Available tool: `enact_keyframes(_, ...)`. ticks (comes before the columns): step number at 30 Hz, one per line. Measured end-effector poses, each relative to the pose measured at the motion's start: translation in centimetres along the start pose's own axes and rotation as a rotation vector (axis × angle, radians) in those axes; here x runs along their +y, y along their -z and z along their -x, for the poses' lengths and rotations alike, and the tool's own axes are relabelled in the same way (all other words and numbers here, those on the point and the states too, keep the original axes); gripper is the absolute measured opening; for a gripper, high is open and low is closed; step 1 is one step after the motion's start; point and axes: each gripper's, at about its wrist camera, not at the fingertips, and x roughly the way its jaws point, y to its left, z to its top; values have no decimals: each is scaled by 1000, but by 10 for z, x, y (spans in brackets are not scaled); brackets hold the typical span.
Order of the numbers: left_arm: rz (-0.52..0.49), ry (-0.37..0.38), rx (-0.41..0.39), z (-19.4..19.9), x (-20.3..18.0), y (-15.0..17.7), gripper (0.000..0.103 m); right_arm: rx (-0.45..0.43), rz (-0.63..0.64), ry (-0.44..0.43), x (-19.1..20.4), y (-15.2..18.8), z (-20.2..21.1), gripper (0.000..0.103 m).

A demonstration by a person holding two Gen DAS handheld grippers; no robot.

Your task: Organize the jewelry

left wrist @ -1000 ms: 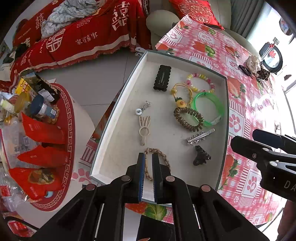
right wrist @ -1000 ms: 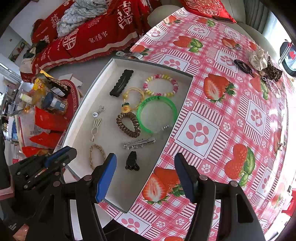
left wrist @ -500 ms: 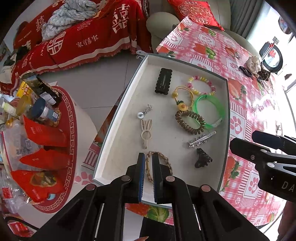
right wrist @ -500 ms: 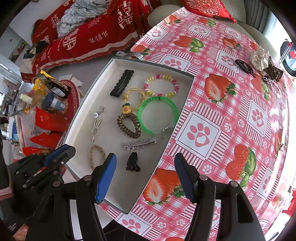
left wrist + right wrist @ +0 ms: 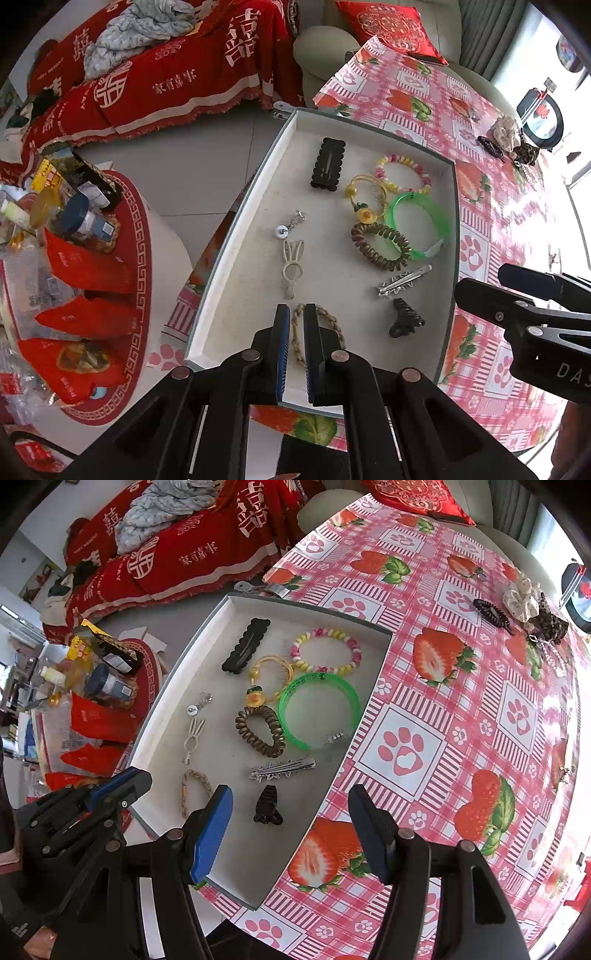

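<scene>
We hold the left gripper with its blue-padded jaws drawn nearly together, empty, poised over the near end of the shallow white rectangular tray; seen between the pads is the tan braided cord bracelet, which lies flat on the tray floor and is not clamped. The right gripper stands with its jaws well apart, holding nothing, over the tray's near corner where it meets the pink strawberry-print tablecloth. Most pieces already lie in the tray: the green translucent bangle, the brown spiral hair tie, the silver toothed clip and the small dark claw clip. A loose cluster of scrunchies and a dark clip rests well apart at the far side of the table. In our judgement, the step in hand is to fetch those pieces. We advise taking one item at a time, closing on a firm edge, and setting it on bare tray floor clear of its neighbours.
</scene>
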Motion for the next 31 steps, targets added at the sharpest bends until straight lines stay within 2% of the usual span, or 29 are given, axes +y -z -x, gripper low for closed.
enact_keyframes(23,22,3,3,-1,2,-2,13,0,4,-7,0,0,-2,68)
enact_keyframes(31,33,41,0,2,2,-1,13,0,4,-8,0,0,-1,68)
